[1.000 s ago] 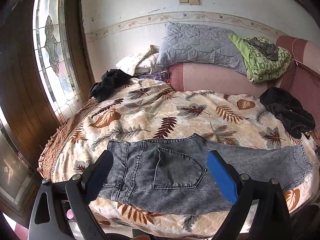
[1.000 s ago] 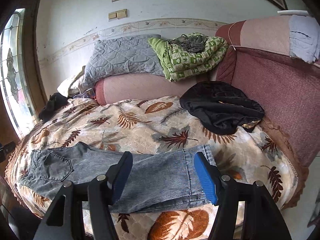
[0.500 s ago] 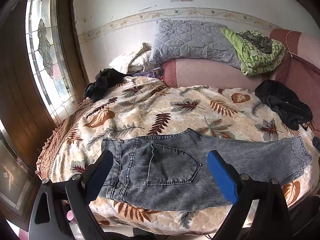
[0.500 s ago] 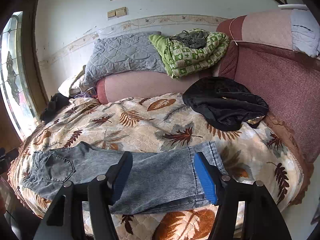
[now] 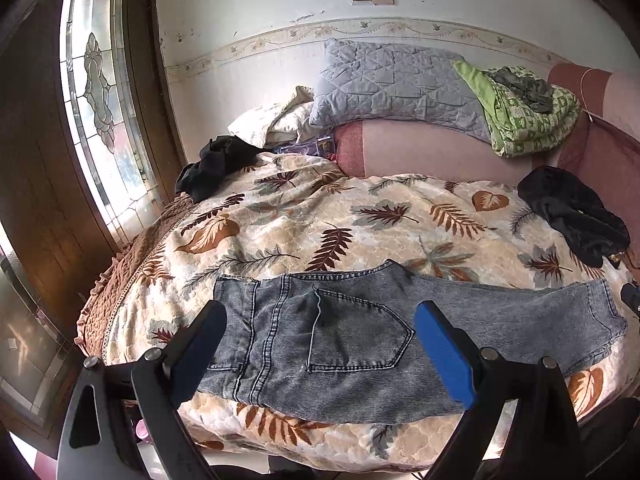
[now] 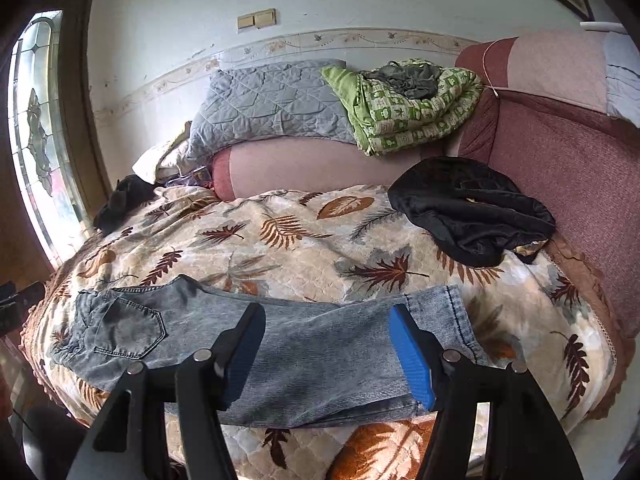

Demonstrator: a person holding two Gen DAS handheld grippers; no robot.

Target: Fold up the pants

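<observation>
both views edged closer over the jeans (image 5: 344,344); grippers unchanged.

We see grey washed denim pants (image 5: 352,344) folded lengthwise, back pocket up, flat along near bed (image 5: 304,220) edge, waist left, hems right.

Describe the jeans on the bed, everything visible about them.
The jeans are washed grey-blue denim with pale contrast stitching. They lie flat across the near edge of the leaf-print bedspread, apparently already folded lengthwise, one leg over the other. The waistband is at the window end; one back pocket faces up, with a darker patch near its top. The hemmed cuffs point toward the sofa side. Only the bedspread touches them: the left gripper and right gripper are open, apparently above the cloth.
</observation>
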